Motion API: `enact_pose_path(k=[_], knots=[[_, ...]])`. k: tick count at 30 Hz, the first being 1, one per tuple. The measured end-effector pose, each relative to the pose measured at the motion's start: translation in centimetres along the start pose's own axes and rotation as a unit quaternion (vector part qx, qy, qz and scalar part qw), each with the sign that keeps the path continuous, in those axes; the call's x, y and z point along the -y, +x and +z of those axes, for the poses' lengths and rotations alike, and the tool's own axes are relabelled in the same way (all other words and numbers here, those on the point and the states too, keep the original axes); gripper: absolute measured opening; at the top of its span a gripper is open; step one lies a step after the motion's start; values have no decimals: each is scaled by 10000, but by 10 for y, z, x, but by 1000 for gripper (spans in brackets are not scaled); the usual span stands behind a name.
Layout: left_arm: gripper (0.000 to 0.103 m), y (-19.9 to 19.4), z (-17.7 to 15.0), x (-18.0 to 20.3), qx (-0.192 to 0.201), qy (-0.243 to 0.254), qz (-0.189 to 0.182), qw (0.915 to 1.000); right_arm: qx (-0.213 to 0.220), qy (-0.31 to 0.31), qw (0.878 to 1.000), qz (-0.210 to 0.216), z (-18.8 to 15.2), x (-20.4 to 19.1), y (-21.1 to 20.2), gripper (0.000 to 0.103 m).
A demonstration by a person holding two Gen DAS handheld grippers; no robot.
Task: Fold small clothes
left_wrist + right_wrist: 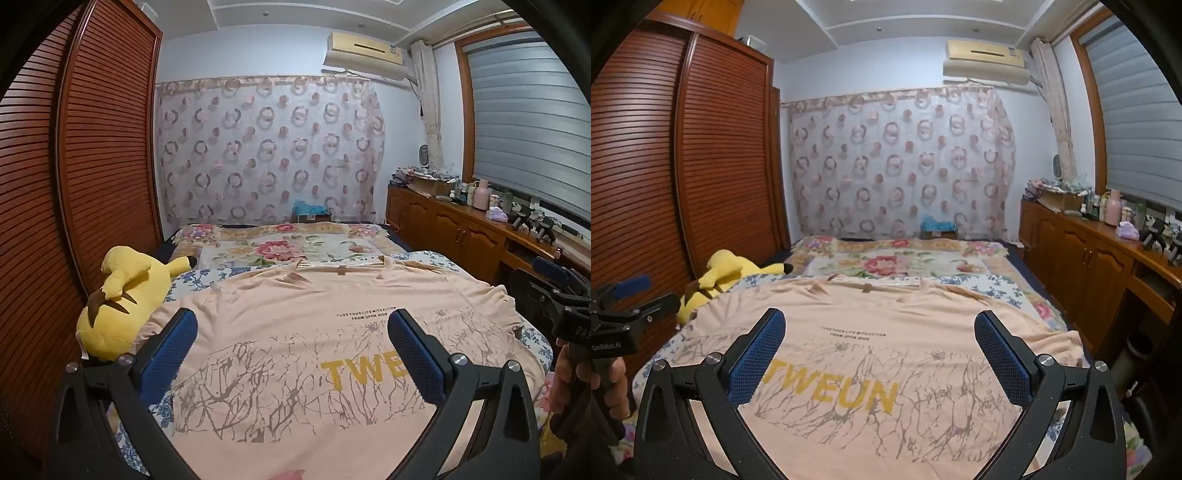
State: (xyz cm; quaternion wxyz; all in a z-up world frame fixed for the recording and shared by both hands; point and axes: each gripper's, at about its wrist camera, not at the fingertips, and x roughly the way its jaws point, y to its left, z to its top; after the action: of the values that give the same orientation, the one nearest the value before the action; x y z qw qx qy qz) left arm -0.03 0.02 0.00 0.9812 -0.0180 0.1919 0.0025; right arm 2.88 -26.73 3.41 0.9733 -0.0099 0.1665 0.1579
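A peach T-shirt (295, 332) printed with yellow letters and grey branch lines lies spread flat, unfolded, on the bed (295, 251), its collar at twelve o'clock. The left hand-held gripper (291, 347) and the right hand-held gripper (879, 350) both hover above the shirt with jaws spread wide and nothing between them. A yellow plush toy (122, 299) lies at the shirt's ten o'clock, beside the louvred wardrobe (92, 147).

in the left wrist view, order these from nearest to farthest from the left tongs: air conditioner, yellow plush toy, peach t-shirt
1. Peach t-shirt, spread on the bed right under the open left tongs.
2. Yellow plush toy, to the left by the wardrobe.
3. Air conditioner, high on the far wall.
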Motion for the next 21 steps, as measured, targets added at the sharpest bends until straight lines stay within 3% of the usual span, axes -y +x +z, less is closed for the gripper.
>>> enact_pose_path(k=[21], knots=[[103,5,-1,-3,-38,50,29,10000,-27,7,10000,16,0,0,-2,103]])
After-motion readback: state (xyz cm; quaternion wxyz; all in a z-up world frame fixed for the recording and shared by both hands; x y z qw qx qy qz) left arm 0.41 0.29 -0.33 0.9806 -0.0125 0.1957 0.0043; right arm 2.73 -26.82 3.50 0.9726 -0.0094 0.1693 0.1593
